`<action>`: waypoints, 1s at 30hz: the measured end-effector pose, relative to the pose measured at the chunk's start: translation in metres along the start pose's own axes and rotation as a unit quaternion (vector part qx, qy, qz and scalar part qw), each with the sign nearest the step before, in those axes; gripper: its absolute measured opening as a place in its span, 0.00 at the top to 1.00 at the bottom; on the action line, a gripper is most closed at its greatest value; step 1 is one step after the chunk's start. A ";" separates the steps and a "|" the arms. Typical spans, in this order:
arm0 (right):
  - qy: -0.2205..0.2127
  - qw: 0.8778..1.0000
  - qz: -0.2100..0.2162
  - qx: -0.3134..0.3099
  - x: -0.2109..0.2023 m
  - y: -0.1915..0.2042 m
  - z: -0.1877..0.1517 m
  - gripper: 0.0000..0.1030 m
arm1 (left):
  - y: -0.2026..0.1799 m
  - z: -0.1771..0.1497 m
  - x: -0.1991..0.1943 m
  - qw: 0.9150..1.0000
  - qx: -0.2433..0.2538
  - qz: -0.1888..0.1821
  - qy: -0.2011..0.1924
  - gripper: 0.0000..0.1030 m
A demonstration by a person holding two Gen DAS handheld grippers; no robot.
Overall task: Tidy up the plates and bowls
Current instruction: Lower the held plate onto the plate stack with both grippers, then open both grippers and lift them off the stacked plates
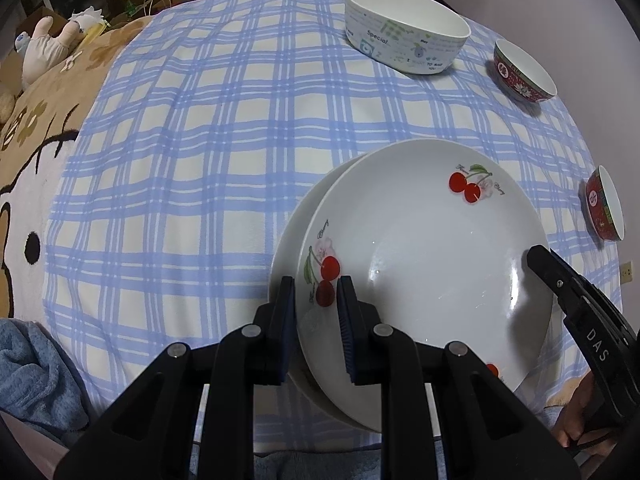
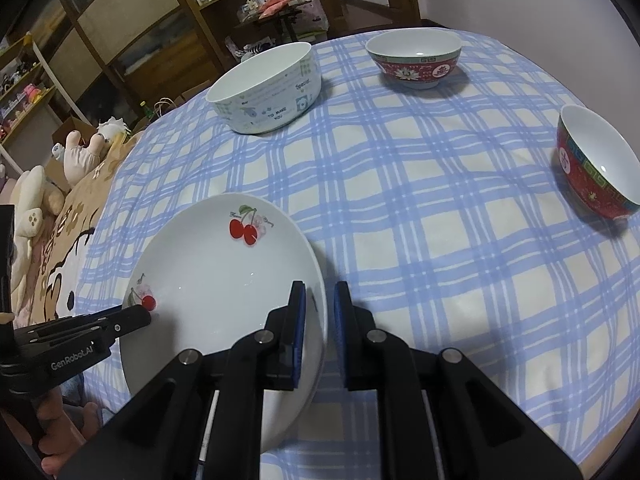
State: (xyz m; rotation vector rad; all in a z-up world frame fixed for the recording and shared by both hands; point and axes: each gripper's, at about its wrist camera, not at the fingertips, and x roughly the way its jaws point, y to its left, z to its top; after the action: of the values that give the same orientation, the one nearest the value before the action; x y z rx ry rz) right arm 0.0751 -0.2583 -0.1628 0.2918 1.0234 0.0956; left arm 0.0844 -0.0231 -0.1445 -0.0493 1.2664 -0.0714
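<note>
A white cherry-print plate lies on top of a second white plate on the blue checked cloth. My left gripper straddles the top plate's left rim, pads on either side of it. My right gripper straddles the same plate's right rim; it also shows in the left wrist view. A large white printed bowl and two red patterned bowls stand farther back.
The checked cloth covers a table over a cartoon blanket. Stuffed toys lie at the left edge. Wooden shelves stand behind. A wall is at the right.
</note>
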 end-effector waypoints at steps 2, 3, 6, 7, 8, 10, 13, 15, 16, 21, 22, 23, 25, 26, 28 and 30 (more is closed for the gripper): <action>-0.002 1.000 0.000 0.002 0.000 -0.001 0.001 0.85 | 0.000 0.000 -0.001 1.000 0.002 0.002 0.000 0.80; -0.003 1.000 -0.001 0.003 -0.001 -0.001 0.001 0.85 | -0.001 0.000 0.000 1.000 0.003 0.001 0.001 0.79; -0.005 1.000 -0.003 0.005 -0.001 -0.002 0.001 0.85 | 0.000 0.000 -0.001 1.000 0.002 -0.002 0.002 0.79; -0.005 1.000 -0.003 0.006 -0.002 -0.003 0.002 0.85 | 0.000 0.000 -0.001 1.000 0.001 -0.003 0.002 0.79; -0.006 1.000 -0.002 0.007 -0.002 -0.003 0.002 0.85 | 0.000 0.000 -0.002 1.000 0.000 -0.003 0.002 0.79; -0.010 1.000 -0.002 0.010 -0.004 -0.004 0.002 0.85 | 0.001 0.001 -0.002 1.000 0.003 -0.003 0.003 0.78; -0.017 1.000 -0.004 0.011 -0.008 -0.005 0.004 0.85 | 0.004 0.004 -0.005 1.000 0.000 -0.007 0.001 0.78; -0.022 1.000 -0.007 0.011 -0.009 -0.007 0.005 0.85 | 0.007 0.005 -0.010 1.000 -0.004 -0.006 -0.004 0.77; -0.023 1.000 -0.008 0.012 -0.010 -0.007 0.005 0.85 | 0.007 0.005 -0.011 1.000 -0.003 0.000 -0.006 0.72; -0.025 0.999 -0.007 0.021 -0.010 -0.011 0.008 0.85 | 0.005 0.005 -0.021 1.000 0.007 0.001 -0.025 0.69; -0.026 0.999 -0.007 0.021 -0.011 -0.011 0.008 0.85 | 0.005 0.005 -0.022 1.000 0.009 0.003 -0.027 0.68; -0.028 0.999 -0.007 0.021 -0.011 -0.011 0.008 0.85 | 0.004 0.005 -0.024 0.999 0.012 0.005 -0.029 0.68; -0.033 0.999 -0.007 0.021 -0.014 -0.011 0.009 0.85 | 0.004 0.006 -0.027 0.999 0.013 0.001 -0.035 0.66; -0.036 0.999 -0.006 0.022 -0.016 -0.011 0.010 0.85 | 0.004 0.007 -0.030 0.999 0.013 -0.003 -0.038 0.64; -0.042 0.999 -0.007 0.021 -0.019 -0.010 0.014 0.85 | 0.004 0.009 -0.038 0.998 0.015 -0.011 -0.053 0.52; -0.049 0.999 -0.004 0.019 -0.022 -0.009 0.019 0.79 | 0.002 0.013 -0.047 0.997 0.021 -0.011 -0.072 0.48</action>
State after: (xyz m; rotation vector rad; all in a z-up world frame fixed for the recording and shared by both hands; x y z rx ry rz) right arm 0.0794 -0.2753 -0.1379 0.3243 0.9300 0.0536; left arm 0.0832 -0.0169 -0.0960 -0.0323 1.1203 -0.1121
